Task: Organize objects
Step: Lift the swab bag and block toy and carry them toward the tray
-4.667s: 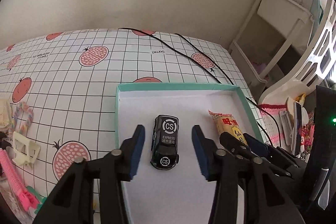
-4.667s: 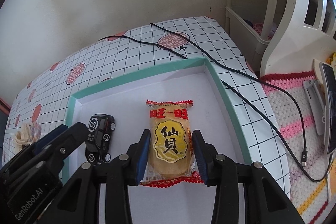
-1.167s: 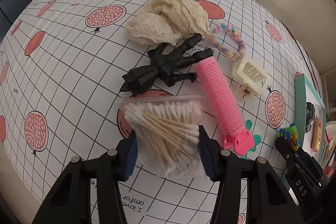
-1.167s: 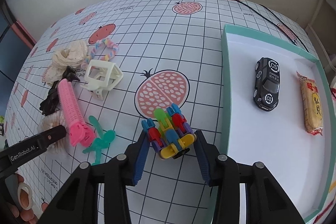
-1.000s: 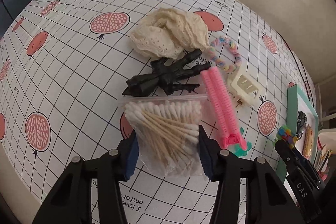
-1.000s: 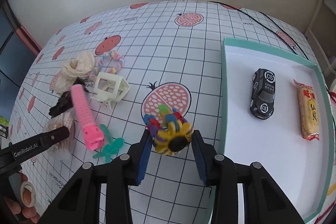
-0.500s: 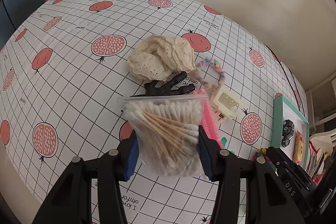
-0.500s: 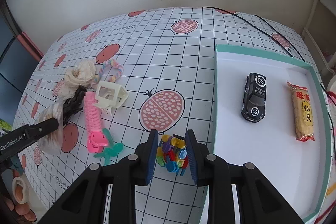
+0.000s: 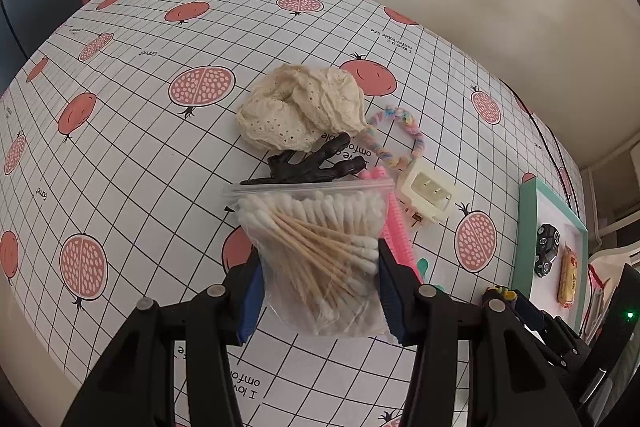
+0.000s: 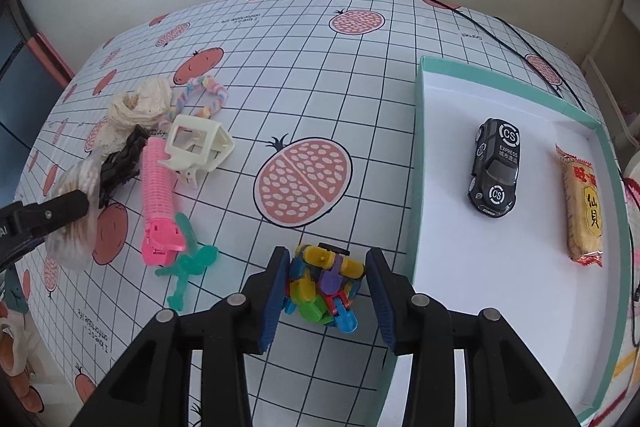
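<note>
Left gripper point(image 9: 320, 287) squeezes our cotton swab bag point(image 9: 316, 247) | right gripper point(image 10: 327, 289) pinches block toy point(image 10: 325, 287) | we carry both gently to tray point(image 10: 418, 155), frame right

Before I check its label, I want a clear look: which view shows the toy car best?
The right wrist view: the toy car lies large and unobstructed in the tray. The left wrist view shows it tiny at the frame's edge.
</note>
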{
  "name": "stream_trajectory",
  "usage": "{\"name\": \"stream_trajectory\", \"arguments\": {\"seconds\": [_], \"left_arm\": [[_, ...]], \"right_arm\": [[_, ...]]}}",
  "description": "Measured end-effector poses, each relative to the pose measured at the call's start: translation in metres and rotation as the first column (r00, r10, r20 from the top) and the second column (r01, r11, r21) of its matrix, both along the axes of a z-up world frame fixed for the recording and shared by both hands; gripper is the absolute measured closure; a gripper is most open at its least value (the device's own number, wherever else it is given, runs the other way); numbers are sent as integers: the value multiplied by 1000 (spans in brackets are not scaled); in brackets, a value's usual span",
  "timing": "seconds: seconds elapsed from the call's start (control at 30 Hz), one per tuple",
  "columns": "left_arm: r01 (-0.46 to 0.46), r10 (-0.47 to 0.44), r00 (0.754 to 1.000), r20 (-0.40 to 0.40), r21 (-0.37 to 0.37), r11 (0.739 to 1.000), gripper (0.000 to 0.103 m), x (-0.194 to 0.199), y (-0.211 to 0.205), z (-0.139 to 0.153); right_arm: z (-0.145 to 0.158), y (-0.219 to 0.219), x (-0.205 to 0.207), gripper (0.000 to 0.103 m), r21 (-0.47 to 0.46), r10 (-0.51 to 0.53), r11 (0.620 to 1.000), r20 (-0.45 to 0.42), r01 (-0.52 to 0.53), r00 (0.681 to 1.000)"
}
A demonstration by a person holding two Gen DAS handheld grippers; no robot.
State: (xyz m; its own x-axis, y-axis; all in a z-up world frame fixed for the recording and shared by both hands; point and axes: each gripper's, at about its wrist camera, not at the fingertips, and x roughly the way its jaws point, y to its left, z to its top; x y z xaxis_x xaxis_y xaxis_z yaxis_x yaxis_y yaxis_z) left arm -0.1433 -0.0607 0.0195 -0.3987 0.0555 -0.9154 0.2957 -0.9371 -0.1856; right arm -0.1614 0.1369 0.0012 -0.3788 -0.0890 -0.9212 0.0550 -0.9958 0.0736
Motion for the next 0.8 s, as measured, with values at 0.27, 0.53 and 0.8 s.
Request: {"name": "stream_trajectory", "arguments": {"seconds": [0.27, 0.53, 0.8], "left_arm": [[0, 0, 1000, -2, 1, 1000, 51, 0, 0, 1], [9, -8, 1000, -25, 19, 1000, 51, -1, 9, 9], [110, -107, 991, -79, 39, 993, 51, -3, 67, 25]], "right_arm": [[3, -6, 3, 63, 33, 33, 999, -12, -33, 999], [29, 16, 5, 63, -39, -23, 999, -81, 20, 996], [45, 80, 20, 63, -45, -129, 991, -116, 124, 985]]}}
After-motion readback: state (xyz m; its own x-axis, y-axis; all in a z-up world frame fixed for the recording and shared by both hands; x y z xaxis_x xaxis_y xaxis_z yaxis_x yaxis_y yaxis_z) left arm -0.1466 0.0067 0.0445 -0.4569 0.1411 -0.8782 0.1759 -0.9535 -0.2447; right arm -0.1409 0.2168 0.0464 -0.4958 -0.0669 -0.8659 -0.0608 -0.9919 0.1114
